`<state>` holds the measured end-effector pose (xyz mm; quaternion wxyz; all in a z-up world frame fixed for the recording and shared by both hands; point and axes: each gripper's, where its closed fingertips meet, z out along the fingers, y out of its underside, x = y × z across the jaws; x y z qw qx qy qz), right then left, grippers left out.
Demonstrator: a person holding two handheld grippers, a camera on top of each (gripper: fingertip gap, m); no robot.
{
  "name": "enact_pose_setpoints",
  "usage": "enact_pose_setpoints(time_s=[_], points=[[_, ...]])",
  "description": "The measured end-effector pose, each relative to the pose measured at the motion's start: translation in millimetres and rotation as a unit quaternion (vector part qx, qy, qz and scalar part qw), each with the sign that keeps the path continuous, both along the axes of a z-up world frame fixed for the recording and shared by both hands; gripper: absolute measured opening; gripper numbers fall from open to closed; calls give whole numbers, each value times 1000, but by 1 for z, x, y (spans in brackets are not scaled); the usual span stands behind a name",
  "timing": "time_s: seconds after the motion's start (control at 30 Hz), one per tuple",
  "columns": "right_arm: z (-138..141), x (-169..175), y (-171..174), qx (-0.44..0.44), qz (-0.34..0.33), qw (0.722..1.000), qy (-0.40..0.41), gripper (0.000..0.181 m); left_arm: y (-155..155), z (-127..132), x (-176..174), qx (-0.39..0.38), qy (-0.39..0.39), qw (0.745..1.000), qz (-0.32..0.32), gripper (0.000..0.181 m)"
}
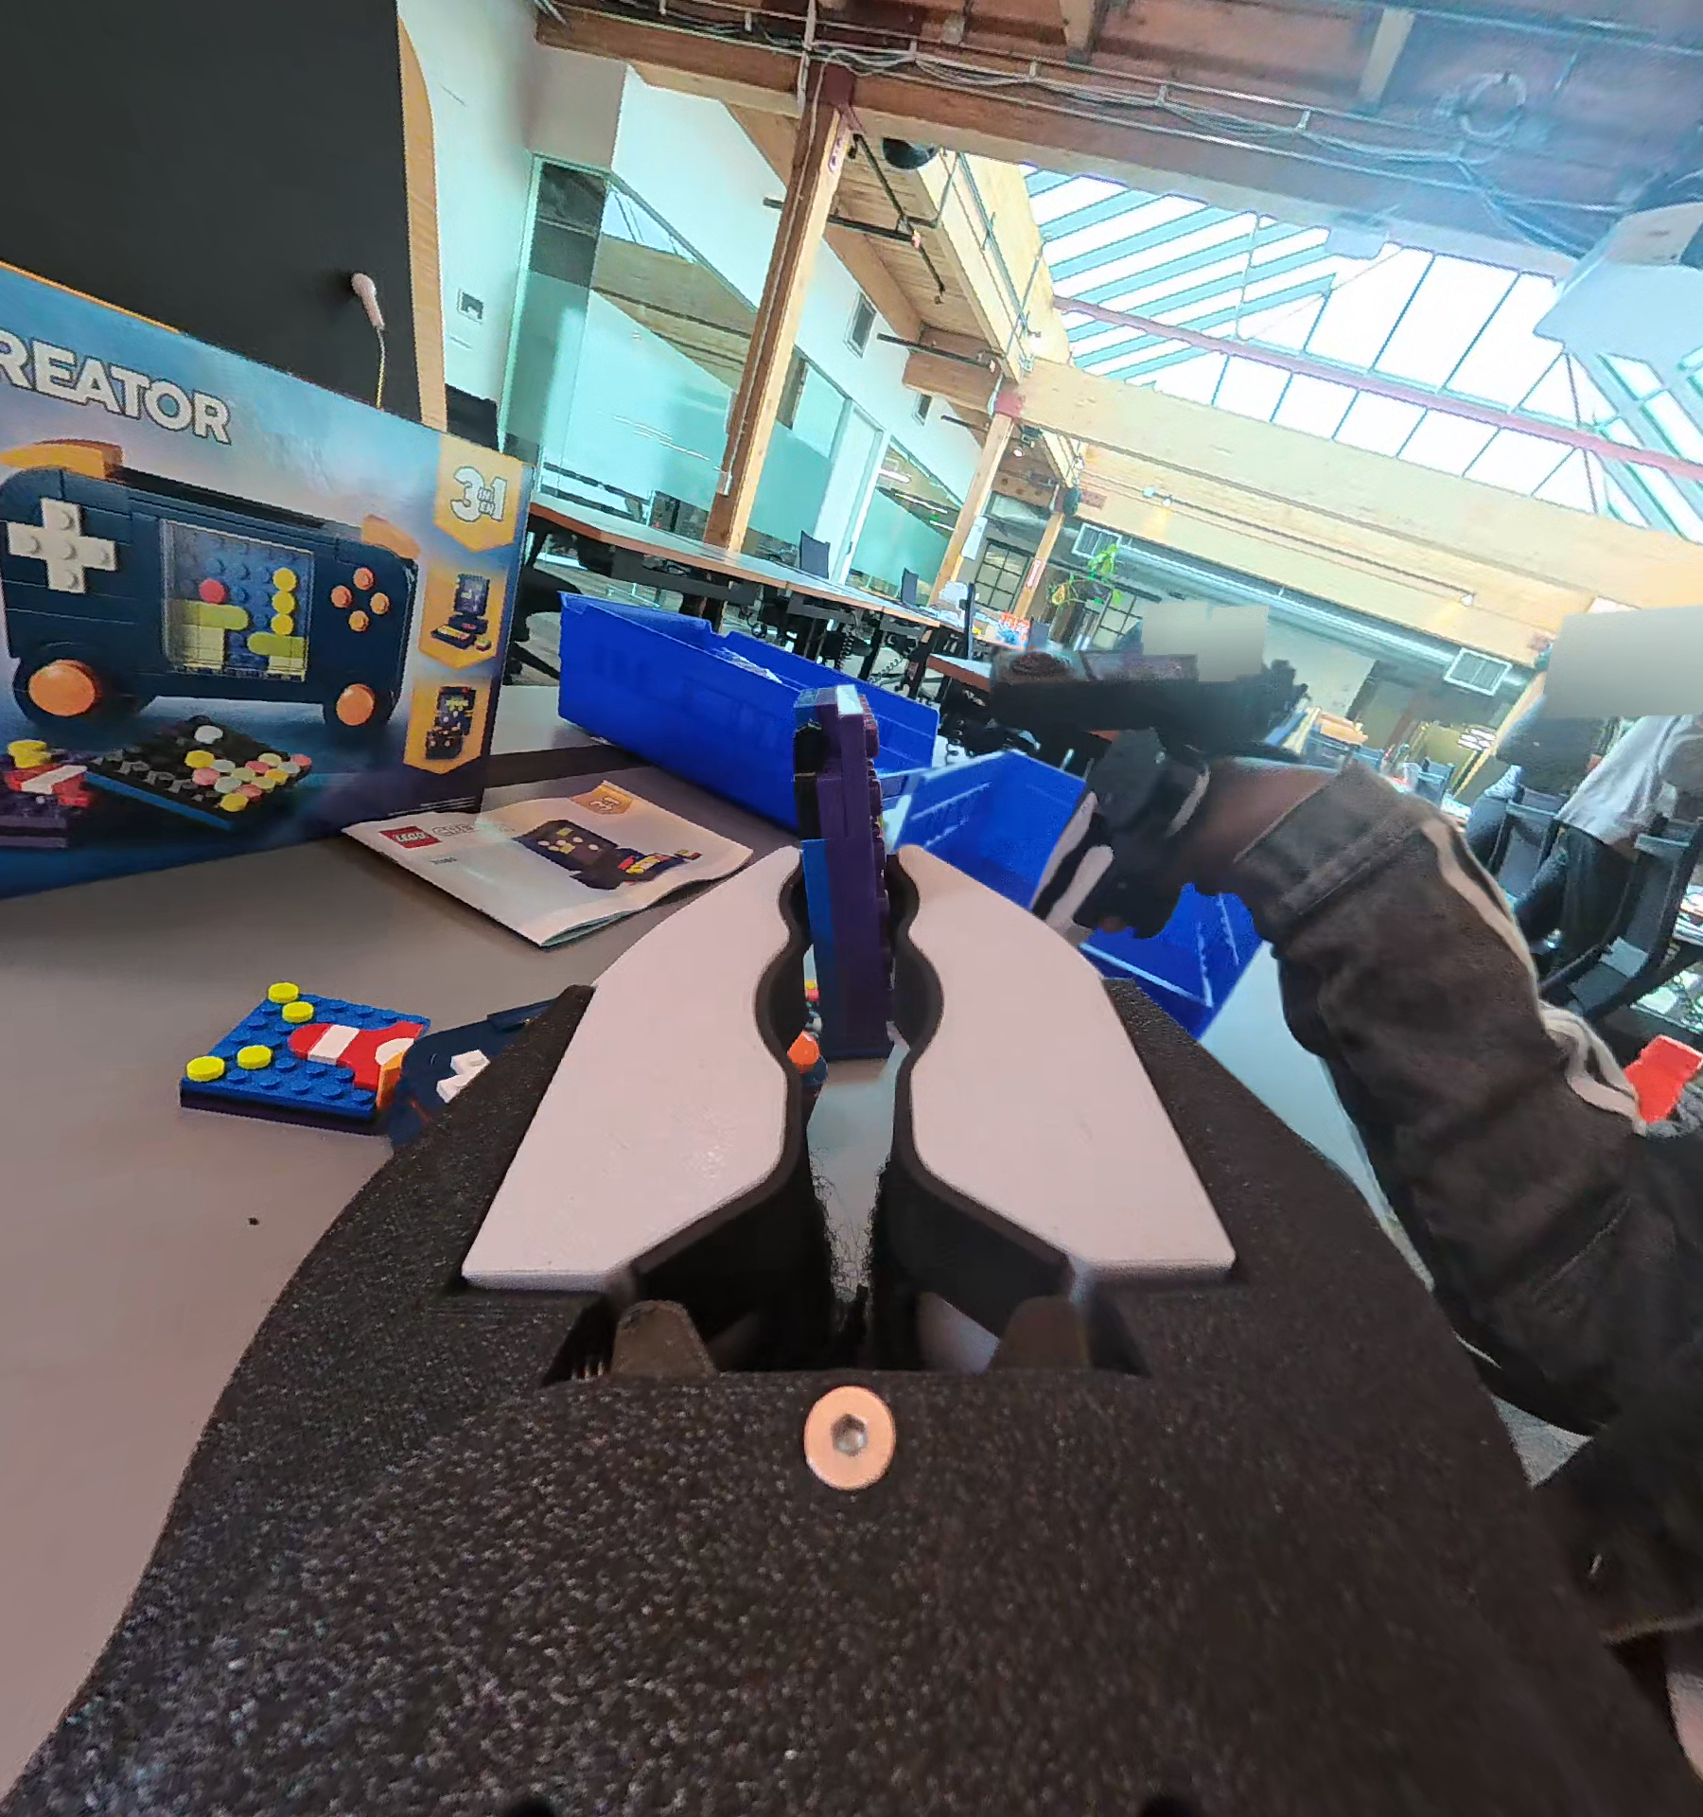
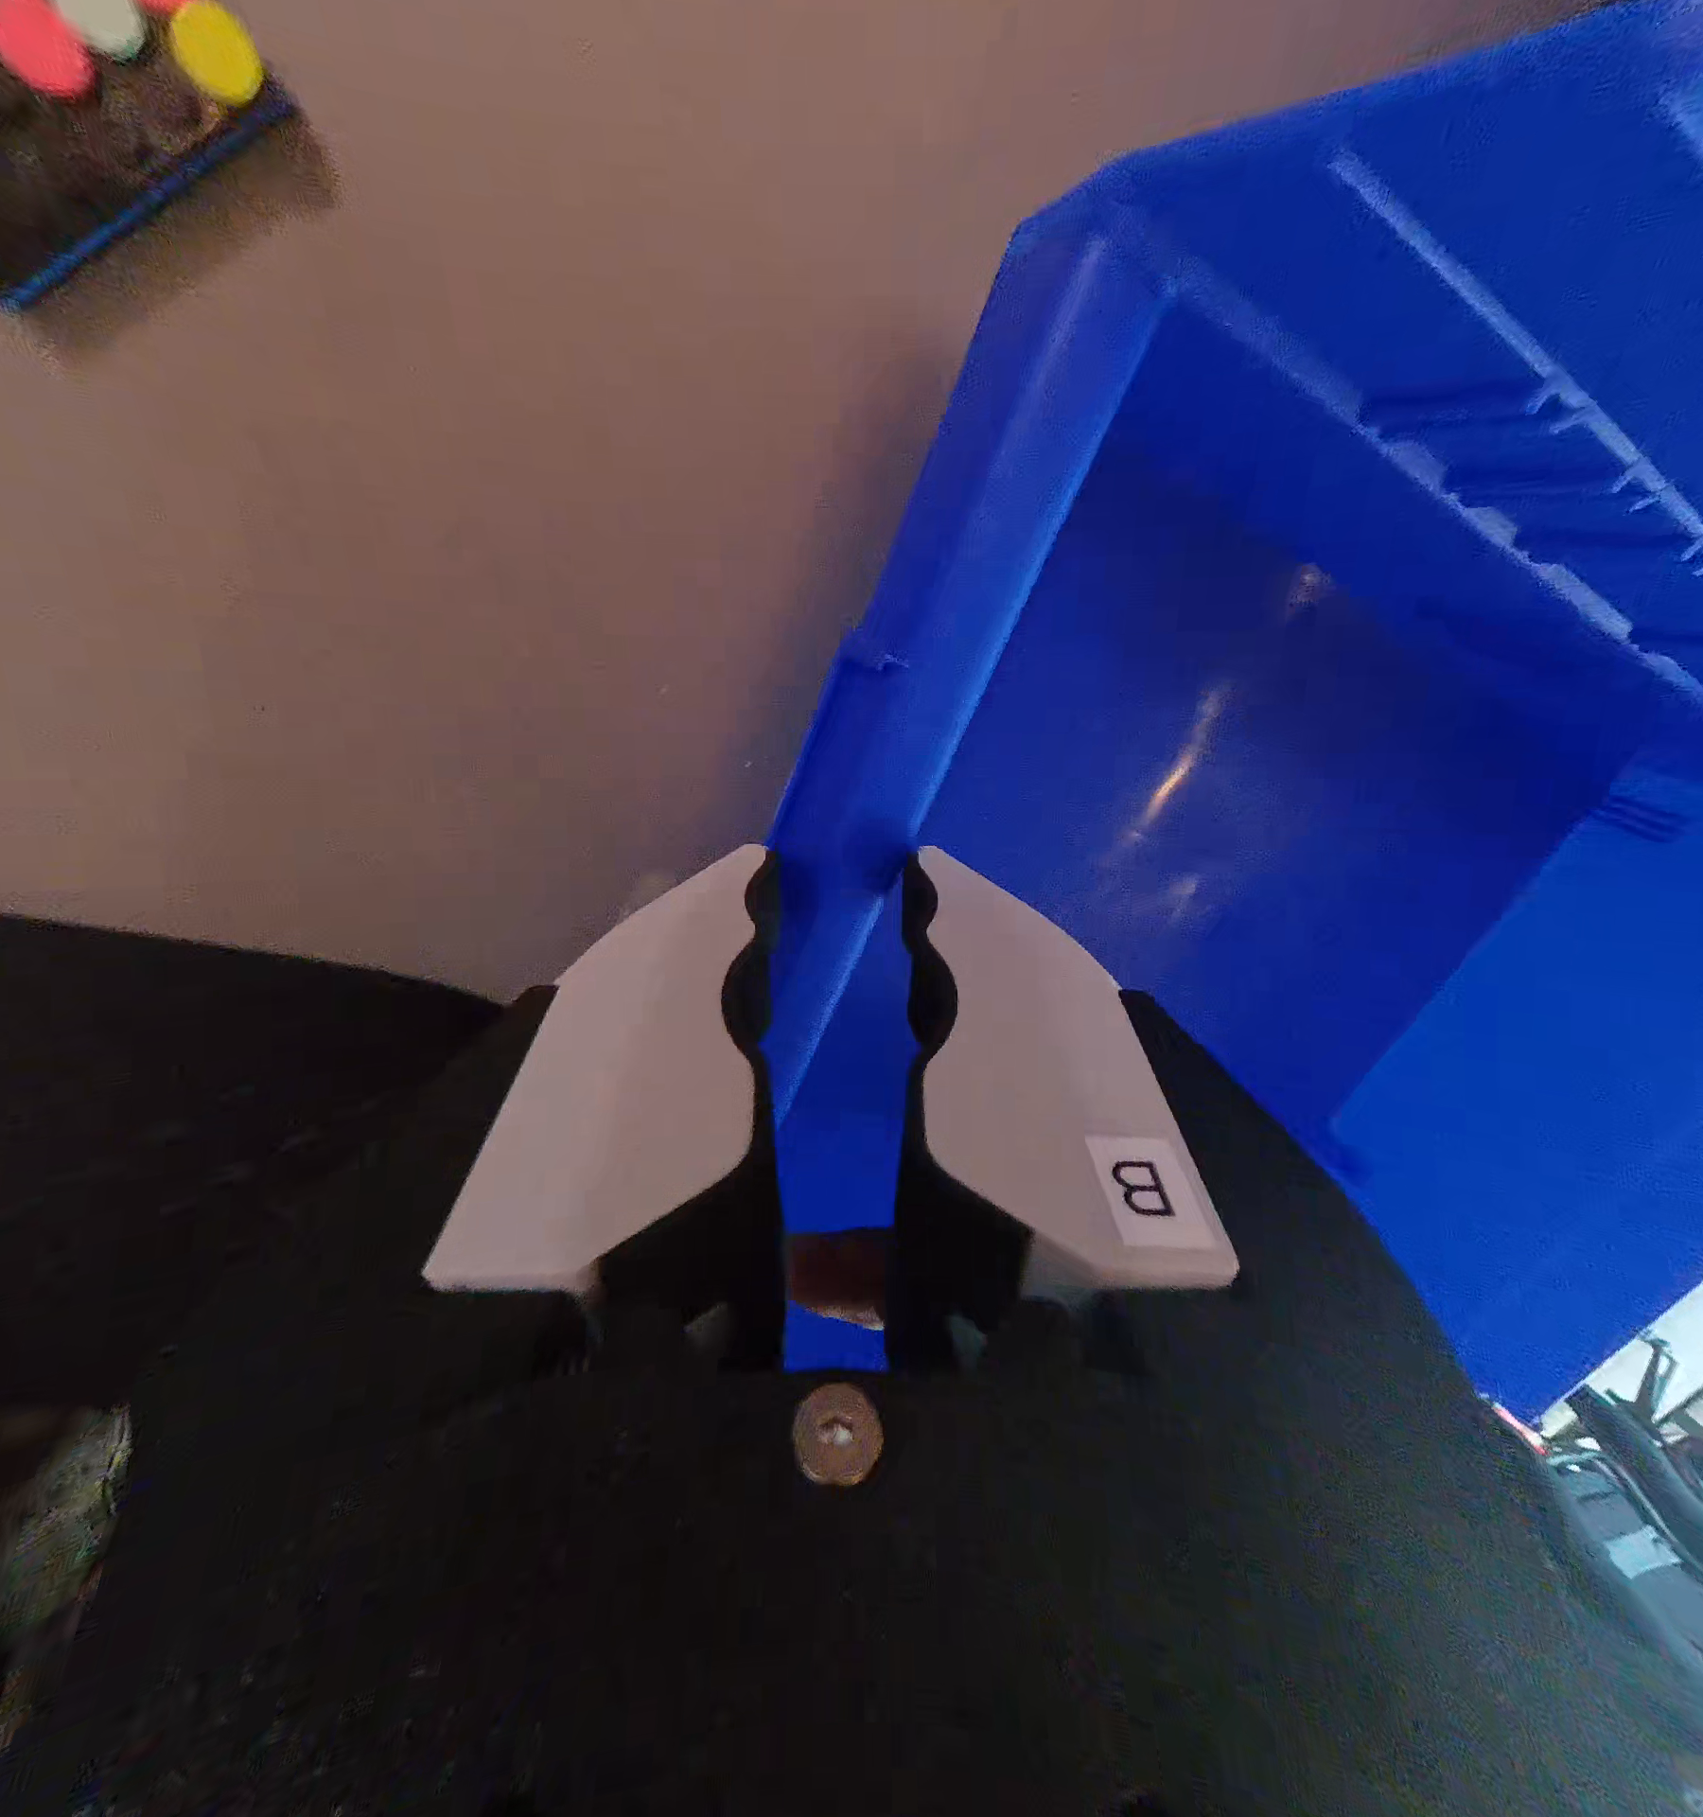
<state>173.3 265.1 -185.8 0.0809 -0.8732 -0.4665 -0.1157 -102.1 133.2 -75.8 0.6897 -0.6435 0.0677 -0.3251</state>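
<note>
My left gripper (image 1: 846, 865) is shut on a purple and blue brick assembly (image 1: 843, 836), held upright on edge above the grey table (image 1: 140, 1229). My right gripper (image 2: 840, 865) is shut on the wall of a small blue bin (image 2: 1270, 688), which is tilted with its bare inside facing the camera. In the left wrist view the right gripper (image 1: 1123, 777) and a dark sleeve (image 1: 1418, 1032) show at the right, by that same blue bin (image 1: 985, 816).
A toy set box (image 1: 189, 590) stands at the back left with a booklet (image 1: 553, 855) before it. A larger blue bin (image 1: 710, 698) sits behind. A blue studded plate with yellow, red and white pieces (image 1: 307, 1052) lies at left. A dark plate with coloured round tiles (image 2: 91, 128) lies on the table.
</note>
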Motion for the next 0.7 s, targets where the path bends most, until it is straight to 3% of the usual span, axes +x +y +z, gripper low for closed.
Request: enact_pose_setpoints(time_s=[0.2, 0.4, 0.63, 0.7], points=[[0, -22, -52, -21, 64, 997, 24, 22, -2, 2, 4, 2, -6, 1000, -14, 12], [1, -18, -73, -30, 173, 984, -14, 22, -4, 3, 9, 7, -4, 1000, -26, 12], [0, -2, -91, -74, 195, 978, 24, 20, -4, 0, 14, 4, 8, 1000, -30, 12], [12, -7, -90, -60, 200, 974, 89, 39, -3, -1, 15, 2, 7, 999, -31, 12]])
